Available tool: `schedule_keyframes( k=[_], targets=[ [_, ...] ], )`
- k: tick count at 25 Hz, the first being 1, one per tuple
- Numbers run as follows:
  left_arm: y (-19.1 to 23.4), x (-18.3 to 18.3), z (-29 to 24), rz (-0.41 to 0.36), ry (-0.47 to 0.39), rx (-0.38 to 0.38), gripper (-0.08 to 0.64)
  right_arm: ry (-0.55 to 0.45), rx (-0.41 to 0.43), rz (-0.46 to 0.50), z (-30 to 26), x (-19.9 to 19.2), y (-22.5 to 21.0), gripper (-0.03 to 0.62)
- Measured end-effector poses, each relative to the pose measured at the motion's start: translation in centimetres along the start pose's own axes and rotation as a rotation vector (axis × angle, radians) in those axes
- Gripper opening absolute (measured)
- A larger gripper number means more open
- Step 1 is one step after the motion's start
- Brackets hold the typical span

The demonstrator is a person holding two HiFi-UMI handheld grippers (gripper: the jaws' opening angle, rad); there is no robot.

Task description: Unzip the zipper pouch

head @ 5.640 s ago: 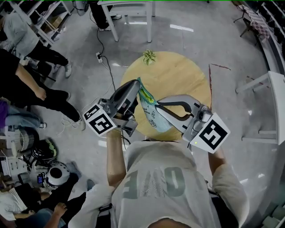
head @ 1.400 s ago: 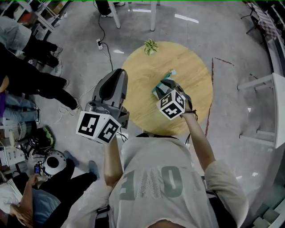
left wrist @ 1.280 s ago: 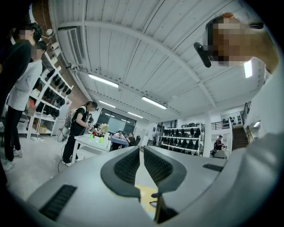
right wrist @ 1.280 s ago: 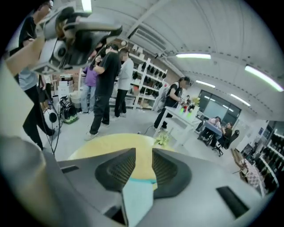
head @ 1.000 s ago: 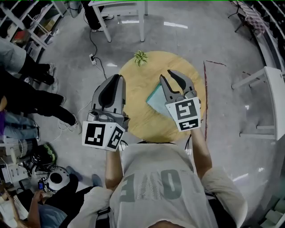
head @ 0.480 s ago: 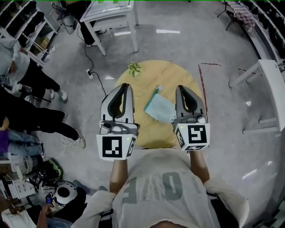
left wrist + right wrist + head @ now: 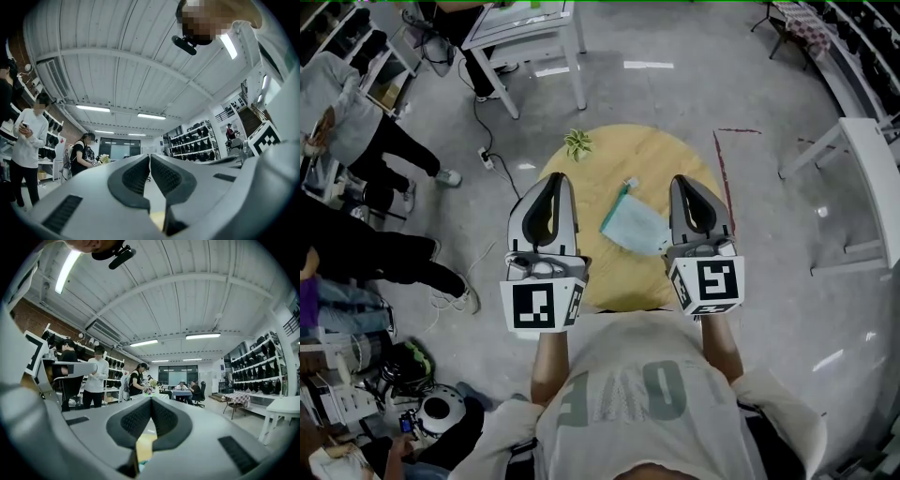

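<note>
Teal zipper pouch (image 7: 635,228) flat on round wooden table (image 7: 609,155), left tongs (image 7: 555,180) and right tongs (image 7: 683,181) flanking it (both closed, gripping nothing)

Zipper pouch (image 7: 635,225) centred on round table (image 7: 666,155)
A potted plant (image 7: 577,142) is set at 11 o'clock; the left gripper (image 7: 558,180) is held at 9, the right gripper (image 7: 682,184) at 3.
</note>
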State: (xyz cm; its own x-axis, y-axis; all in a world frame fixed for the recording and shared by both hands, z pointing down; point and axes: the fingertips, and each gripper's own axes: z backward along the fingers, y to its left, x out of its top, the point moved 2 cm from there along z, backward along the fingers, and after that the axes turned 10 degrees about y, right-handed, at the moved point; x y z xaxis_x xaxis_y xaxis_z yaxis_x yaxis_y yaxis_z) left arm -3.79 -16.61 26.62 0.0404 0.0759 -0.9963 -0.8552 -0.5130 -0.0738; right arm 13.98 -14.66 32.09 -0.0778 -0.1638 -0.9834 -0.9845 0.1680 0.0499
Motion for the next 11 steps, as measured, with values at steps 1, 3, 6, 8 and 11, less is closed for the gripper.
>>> schedule_keyframes(
  k=[1, 3, 6, 8, 11],
  targets=[
    [-0.03, 0.0, -0.02, 0.001, 0.001, -0.001, 0.029, 0.001, -0.001, 0.001, 0.05, 0.0, -0.03, 0.029],
    [-0.05, -0.04, -0.04, 0.004, 0.002, -0.002, 0.029, 0.003, -0.003, 0.001, 0.11, -0.09, -0.09, 0.029],
    [-0.04, -0.23, -0.02, 0.006, 0.005, -0.001, 0.029, 0.005, -0.004, -0.001, 0.18, -0.31, -0.17, 0.029],
    [0.04, -0.38, -0.03, 0.008, 0.008, 0.0, 0.029, 0.007, -0.005, -0.004, 0.13, -0.39, -0.28, 0.029],
    [0.23, -0.61, -0.07, 0.012, 0.013, 0.002, 0.029, 0.011, -0.007, -0.007, 0.02, -0.47, -0.42, 0.029]
  ],
)
